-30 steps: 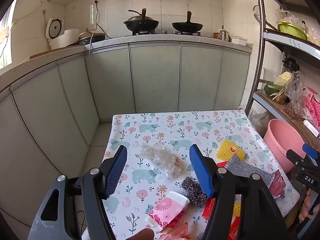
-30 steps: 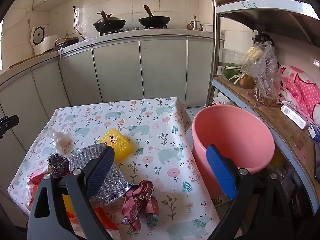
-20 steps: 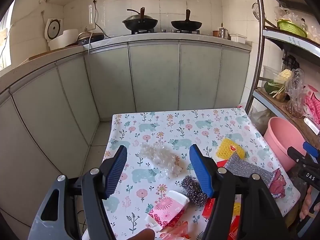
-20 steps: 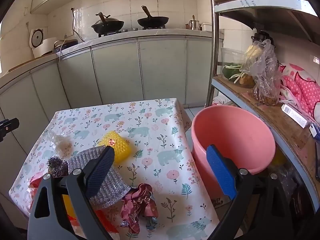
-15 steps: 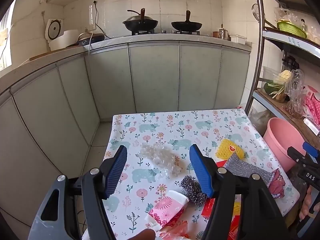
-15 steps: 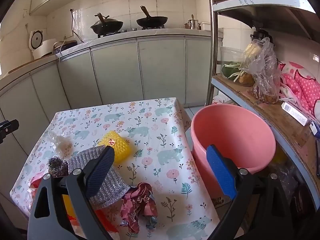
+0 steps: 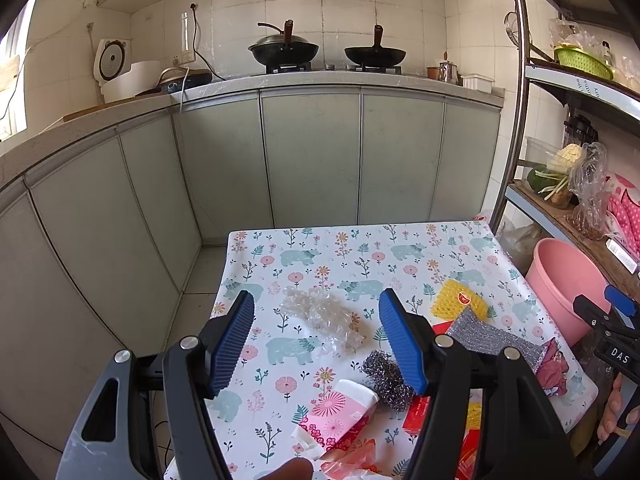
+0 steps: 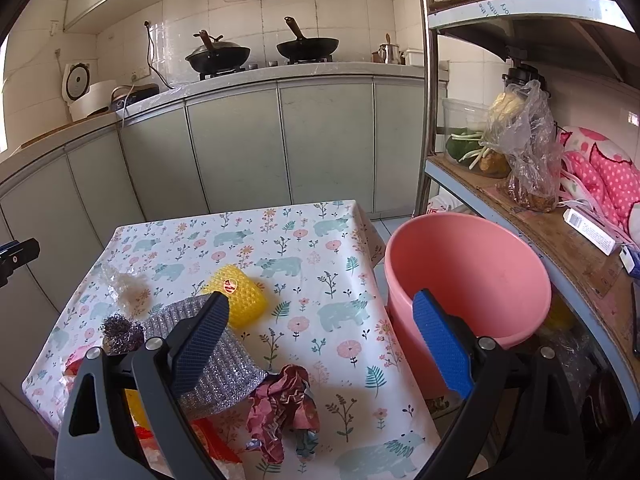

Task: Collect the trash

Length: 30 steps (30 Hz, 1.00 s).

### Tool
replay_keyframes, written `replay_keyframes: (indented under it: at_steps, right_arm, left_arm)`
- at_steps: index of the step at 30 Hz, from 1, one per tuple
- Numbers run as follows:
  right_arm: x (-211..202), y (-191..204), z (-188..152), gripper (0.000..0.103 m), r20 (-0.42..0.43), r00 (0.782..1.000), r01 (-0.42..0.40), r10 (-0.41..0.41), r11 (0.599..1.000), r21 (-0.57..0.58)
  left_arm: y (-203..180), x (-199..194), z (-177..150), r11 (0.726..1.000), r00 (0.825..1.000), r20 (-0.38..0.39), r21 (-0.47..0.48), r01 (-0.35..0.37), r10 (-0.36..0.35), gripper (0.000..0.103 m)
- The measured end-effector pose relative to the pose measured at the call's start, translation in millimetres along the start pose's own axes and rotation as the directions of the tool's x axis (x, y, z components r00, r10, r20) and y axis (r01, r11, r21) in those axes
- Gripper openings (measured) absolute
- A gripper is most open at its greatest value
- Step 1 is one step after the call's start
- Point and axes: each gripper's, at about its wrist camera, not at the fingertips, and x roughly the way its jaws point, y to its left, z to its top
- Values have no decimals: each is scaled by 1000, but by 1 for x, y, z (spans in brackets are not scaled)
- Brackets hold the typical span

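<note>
Trash is spread over the near half of the floral tablecloth (image 8: 280, 240), and almost nothing has changed in the last second: only a slight drift of both views is seen, so collection is judged not yet begun. The left gripper (image 7: 316, 336) is held wide open and empty above the cloth, framing the clear crumpled plastic (image 7: 320, 316). The right gripper (image 8: 320, 336) is likewise spread wide with nothing gripped, between the litter and the pink bucket (image 8: 464, 272), which stands on the floor just beside the cloth's right edge. On the cloth, counted: one yellow mesh pad (image 8: 240, 294), one silver scouring cloth (image 8: 224, 372), one steel wool ball (image 8: 122, 330), one crumpled maroon wrapper (image 8: 284, 408) and one pink flowered packet (image 7: 340, 412); red scraps at the near edge cannot be counted.
</note>
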Motion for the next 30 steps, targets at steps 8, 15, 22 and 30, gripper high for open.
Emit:
replay_keyframes:
  at_steps: [8,15,22,30]
  right_arm:
    - [-3,2,1,94,3,1000,-2,2,1000,-5]
    - [-3,2,1,94,4,1000,-1,1,1000,-7]
    - [-5,5,0,94,3,1000,-2,2,1000,-18]
    - [-7,7,1,94,5,1000,-2,2,1000,-24]
  left_arm:
    - [0,-2,0,1000,1000,2,-3,0,0,64]
    - [4,-5,-2,1000,1000,0,-8,5,-5,64]
    - [6,-7,-3,1000,1000,1,-13,5,-5,64]
    - [7,-8,-4,1000,1000,2,-15,6,-6,64]
